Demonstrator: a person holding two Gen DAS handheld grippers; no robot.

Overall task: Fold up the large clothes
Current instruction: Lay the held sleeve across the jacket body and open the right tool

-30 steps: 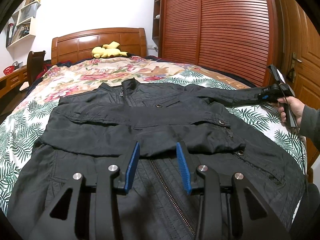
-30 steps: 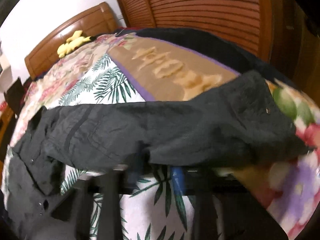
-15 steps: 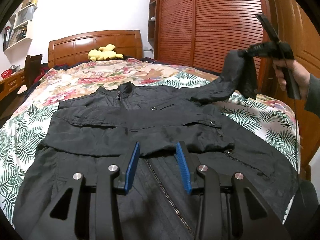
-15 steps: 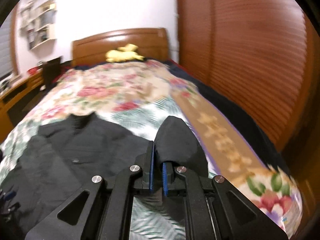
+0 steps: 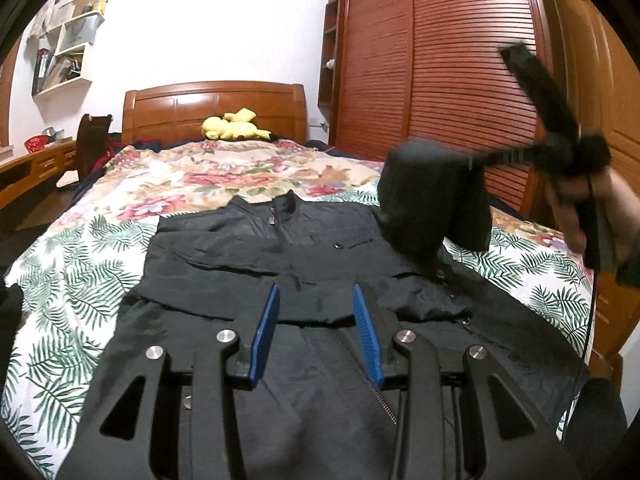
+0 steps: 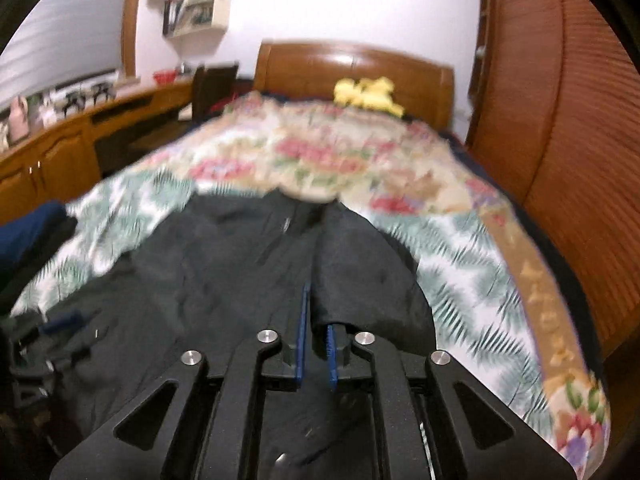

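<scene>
On the bed (image 5: 120,264), w/ its floral-and-palm cover, a large black jacket (image 5: 248,256) lies face up, collar toward the wooden headboard (image 5: 212,108), zip running down the middle. One sleeve is already folded across the chest. The left gripper (image 5: 316,320) hovers over the jacket's lower front, nearer the foot of the bed than the headboard; its blue jaws stand apart w/ nothing between them, fabric showing in the gap.

Off to the wardrobe side of the bed, a hand (image 5: 584,208) holds the right gripper (image 6: 318,344) raised above the mattress, blurred in the left wrist view. The other sleeve (image 5: 424,204) hangs from it, lifted clear of the cover & draping down toward the jacket's shoulder. In the right wrist view the jaws are nearly together, clamped on that sleeve's dark cloth (image 6: 360,280), which bunches up just past the pads; they have just been easing open a touch, fabric between them all the while.

Against the headboard sits a yellow plush toy (image 5: 232,130). A slatted wooden wardrobe (image 5: 440,72) rises beside the bed, & wall shelves (image 5: 64,52) hang on the far side of the headboard.
</scene>
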